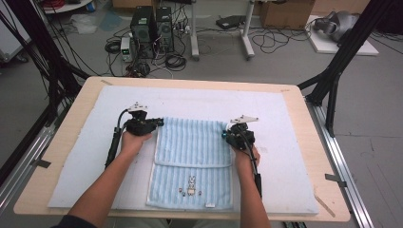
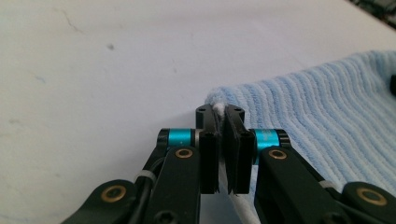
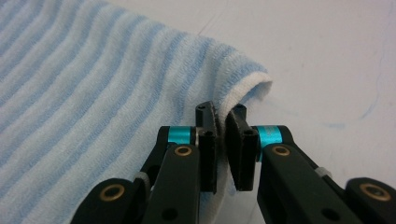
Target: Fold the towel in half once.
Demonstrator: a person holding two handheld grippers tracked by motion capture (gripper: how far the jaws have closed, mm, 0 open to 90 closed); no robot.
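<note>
A light wooden table (image 1: 304,142) stands on a grey floor (image 1: 370,95), its top covered by a pale mat (image 1: 280,118). Metal rails (image 1: 347,161) run along both sides, and black frame struts (image 1: 342,57) slant up at the corners. Beyond the far edge, two black computer towers (image 1: 152,26) sit among tangled cables (image 1: 176,59). White stand legs (image 1: 247,38) rise nearby, with cardboard boxes (image 1: 285,12) behind. The lighting is even and soft.

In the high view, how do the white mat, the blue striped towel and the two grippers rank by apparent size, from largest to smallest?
1. white mat
2. blue striped towel, lying on the mat
3. left gripper and right gripper: these look about alike, so I do not rank them. Each is shut on a far corner of the towel.
</note>
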